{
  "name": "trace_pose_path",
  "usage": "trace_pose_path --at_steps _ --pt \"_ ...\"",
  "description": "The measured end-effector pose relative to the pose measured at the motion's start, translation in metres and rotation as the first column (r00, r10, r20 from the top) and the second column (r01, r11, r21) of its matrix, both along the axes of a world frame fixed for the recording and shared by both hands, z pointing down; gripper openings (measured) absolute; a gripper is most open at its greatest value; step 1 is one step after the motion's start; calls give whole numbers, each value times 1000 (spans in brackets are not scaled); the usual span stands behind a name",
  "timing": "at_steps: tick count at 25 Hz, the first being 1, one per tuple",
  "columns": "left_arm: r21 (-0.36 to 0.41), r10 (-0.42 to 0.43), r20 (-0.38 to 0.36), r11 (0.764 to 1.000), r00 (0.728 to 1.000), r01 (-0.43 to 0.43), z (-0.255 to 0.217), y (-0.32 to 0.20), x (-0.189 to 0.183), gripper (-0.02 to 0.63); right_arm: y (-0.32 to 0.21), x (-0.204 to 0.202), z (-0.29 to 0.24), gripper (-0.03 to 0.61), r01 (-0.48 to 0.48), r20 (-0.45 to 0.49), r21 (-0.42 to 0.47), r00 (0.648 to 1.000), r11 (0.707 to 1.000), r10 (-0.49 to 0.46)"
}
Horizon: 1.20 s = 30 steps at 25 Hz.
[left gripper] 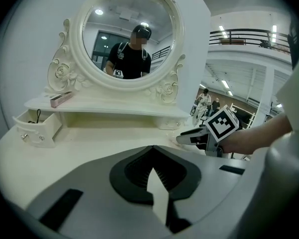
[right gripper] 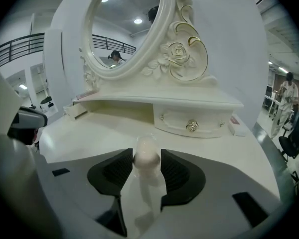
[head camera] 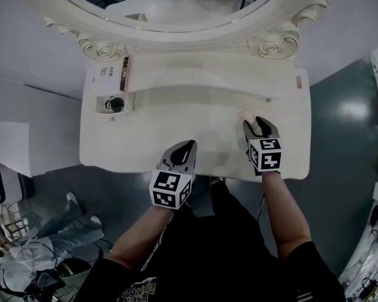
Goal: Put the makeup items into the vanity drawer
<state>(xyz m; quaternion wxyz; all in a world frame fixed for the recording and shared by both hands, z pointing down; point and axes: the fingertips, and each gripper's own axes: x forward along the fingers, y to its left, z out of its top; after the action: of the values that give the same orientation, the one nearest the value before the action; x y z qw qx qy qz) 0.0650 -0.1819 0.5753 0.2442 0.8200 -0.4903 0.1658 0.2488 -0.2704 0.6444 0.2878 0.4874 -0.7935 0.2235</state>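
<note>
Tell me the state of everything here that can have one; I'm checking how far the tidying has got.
Left drawer: open, black item inside.
Right drawer: closed.
Left gripper: shut, empty.
Right gripper: open, jaws either side of the pale makeup item.
Pale makeup item: upright between those jaws.
Pink box: lying flat on the shelf.
</note>
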Motion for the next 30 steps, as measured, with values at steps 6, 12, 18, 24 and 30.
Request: trace_pose_path --at_steps 6,12,18,24,30 --pt "-5 -33 -5 999 999 33 -1 1 -8 8 -2 -5 0 152 15 -7 -5 1000 1000 -15" --pt "12 -59 -7 998 998 59 -8 -2 -16 8 -2 -15 -12 137 30 9 21 1000 999 -30" --pt "27 -110 -12 994 994 110 -17 -4 -30 8 1 -51 -42 135 107 58 64 992 992 -111" --pt "58 -189 -9 980 982 190 -32 -2 -53 8 4 -103 -80 133 219 114 127 965 967 -234" --pt "99 -293 0 951 956 292 -50 8 -87 8 12 -158 -114 132 341 148 185 918 922 -369"
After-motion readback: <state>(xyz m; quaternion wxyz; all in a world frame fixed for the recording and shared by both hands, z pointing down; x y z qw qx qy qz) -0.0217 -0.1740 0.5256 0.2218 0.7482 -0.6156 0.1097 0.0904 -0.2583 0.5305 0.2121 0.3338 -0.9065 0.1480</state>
